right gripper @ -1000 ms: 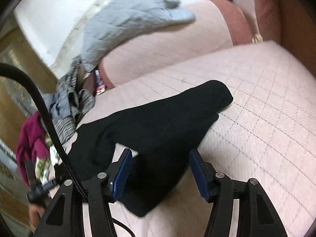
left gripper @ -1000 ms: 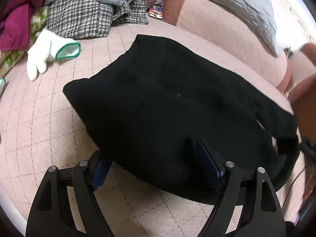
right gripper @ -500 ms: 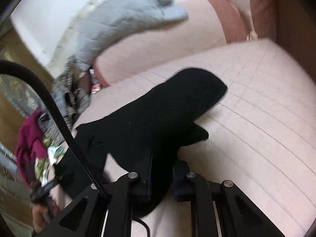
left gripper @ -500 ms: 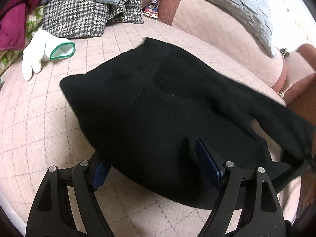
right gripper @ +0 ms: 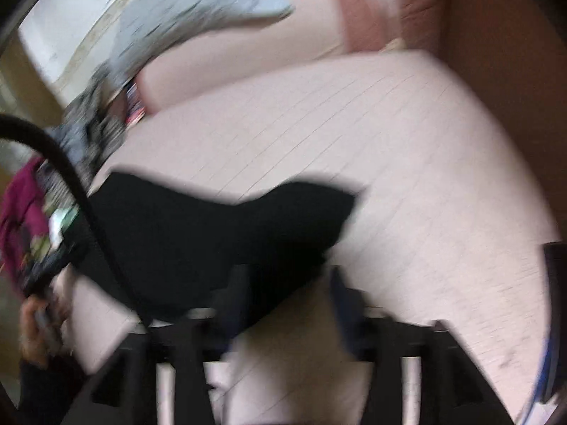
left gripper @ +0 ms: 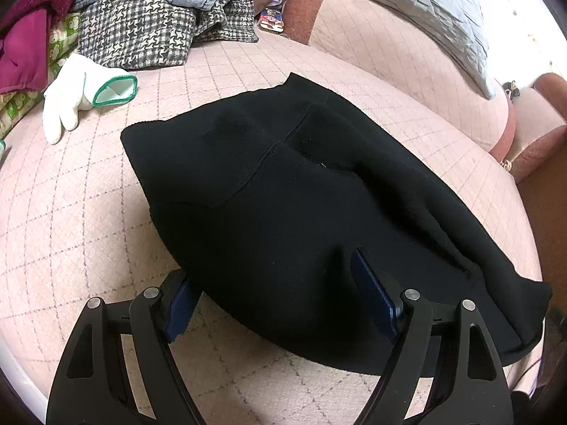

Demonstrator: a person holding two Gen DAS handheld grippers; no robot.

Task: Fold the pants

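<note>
Item: one pair of black pants (left gripper: 301,205), thick matt knit, which we find folded into a broad wedge on the pink quilted bed cover (left gripper: 71,212). In the left wrist view it fills the centre of the frame, its squared end toward the upper left and its long tapering part running to the lower right edge; a stitched seam curves across the upper layer. In the right wrist view, which is heavily blurred, we log the same pants (right gripper: 212,237) as a dark band from centre left to centre, ending in a blunt tip. Left gripper (left gripper: 273,294): jaws spread wide, straddling the near edge of the pants, blue pads not pressing the cloth. Right gripper (right gripper: 283,294): jaws parted, having just been opening; the pants' edge lies at the left finger, bare cover showing in the gap. Containers: we can make out none. Loose items, upper left of the left wrist view: white glove with green cuff (left gripper: 81,95), houndstooth garment (left gripper: 141,35), magenta cloth (left gripper: 28,35); grey quilted blanket (left gripper: 425,10) upper right.
</note>
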